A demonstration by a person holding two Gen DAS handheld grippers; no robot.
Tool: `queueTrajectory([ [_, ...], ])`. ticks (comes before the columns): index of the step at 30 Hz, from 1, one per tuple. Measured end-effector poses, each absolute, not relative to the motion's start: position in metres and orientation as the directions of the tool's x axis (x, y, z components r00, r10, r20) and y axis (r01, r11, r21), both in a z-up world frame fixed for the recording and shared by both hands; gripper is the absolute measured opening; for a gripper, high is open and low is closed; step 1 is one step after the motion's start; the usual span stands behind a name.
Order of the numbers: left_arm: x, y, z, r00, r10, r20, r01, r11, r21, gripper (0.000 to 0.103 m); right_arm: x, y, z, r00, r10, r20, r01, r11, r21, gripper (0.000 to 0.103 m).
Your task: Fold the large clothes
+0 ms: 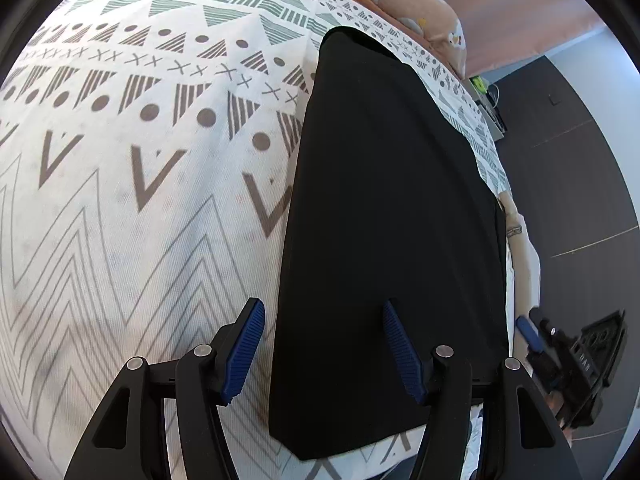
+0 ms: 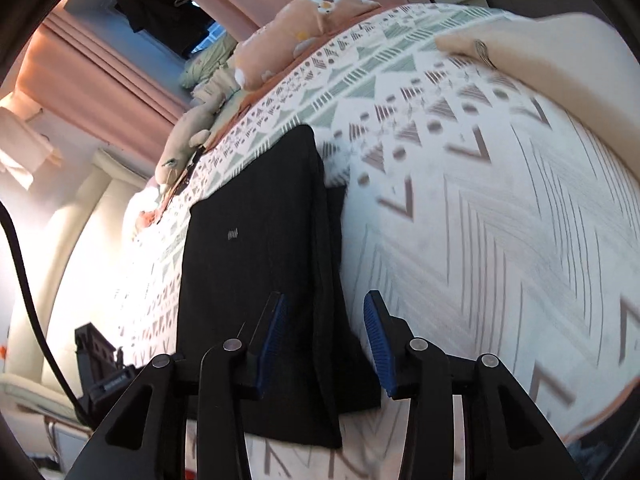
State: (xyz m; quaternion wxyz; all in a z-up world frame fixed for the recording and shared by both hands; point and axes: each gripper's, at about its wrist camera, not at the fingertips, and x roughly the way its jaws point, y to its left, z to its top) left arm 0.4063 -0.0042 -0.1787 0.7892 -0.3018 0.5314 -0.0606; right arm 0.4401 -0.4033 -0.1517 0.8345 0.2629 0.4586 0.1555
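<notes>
A black garment [image 1: 392, 220] lies folded into a long narrow strip on the patterned bedspread [image 1: 140, 160]. My left gripper [image 1: 322, 344] hovers open over the strip's near left edge, one finger above the bedspread and the other above the cloth. The right gripper's blue pad [image 1: 528, 334] shows past the strip's right edge. In the right wrist view the same black garment [image 2: 256, 240] shows stacked layers along its right side. My right gripper [image 2: 326, 340] stands open over that near right edge, with nothing pinched.
Peach pillows [image 2: 304, 28] and plush toys [image 2: 188, 140] lie at the head of the bed, with pink curtains [image 2: 100, 80] behind. A beige cushion [image 2: 560, 64] lies on the bed's far right. Dark floor [image 1: 580, 180] runs beside the bed. A black cable [image 2: 24, 280] hangs at the left.
</notes>
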Motion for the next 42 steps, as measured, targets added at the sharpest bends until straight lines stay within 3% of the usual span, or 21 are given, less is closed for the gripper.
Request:
queueTrajectory([
  [8, 0.442, 0.004, -0.177, 0.441, -0.406, -0.800, -0.220, 0.815, -0.535, 0.063, 0.507, -0.380, -0.162, 0.452, 0.521, -0.724, -0.055, 0.826, 0.560, 0.042],
  [10, 0.454, 0.006, -0.177, 0.443, -0.403, -0.801, -0.217, 0.819, -0.532, 0.063, 0.519, -0.374, -0.167, 0.431, 0.522, -0.736, -0.065, 0.832, 0.551, 0.048],
  [19, 0.520, 0.007, -0.177, 0.462, -0.346, -0.816, -0.184, 0.863, -0.470, 0.063, 0.554, -0.359, -0.193, 0.348, 0.487, -0.801, -0.088, 0.868, 0.489, 0.052],
  [25, 0.571, -0.005, -0.178, 0.456, -0.245, -0.855, -0.137, 0.931, -0.339, 0.063, 0.558, -0.364, -0.200, 0.329, 0.531, -0.781, -0.091, 0.841, 0.534, 0.055],
  [29, 0.598, -0.007, -0.181, 0.454, -0.211, -0.866, -0.121, 0.948, -0.294, 0.062, 0.560, -0.368, -0.206, 0.322, 0.540, -0.778, -0.086, 0.835, 0.544, 0.062],
  [34, 0.611, 0.003, -0.185, 0.434, -0.245, -0.867, -0.159, 0.926, -0.341, 0.062, 0.562, -0.373, -0.208, 0.304, 0.582, -0.755, -0.090, 0.806, 0.585, 0.064],
  [42, 0.555, 0.014, -0.190, 0.427, -0.358, -0.830, -0.158, 0.874, -0.459, 0.062, 0.563, -0.385, -0.220, 0.215, 0.694, -0.687, -0.084, 0.714, 0.695, 0.064],
])
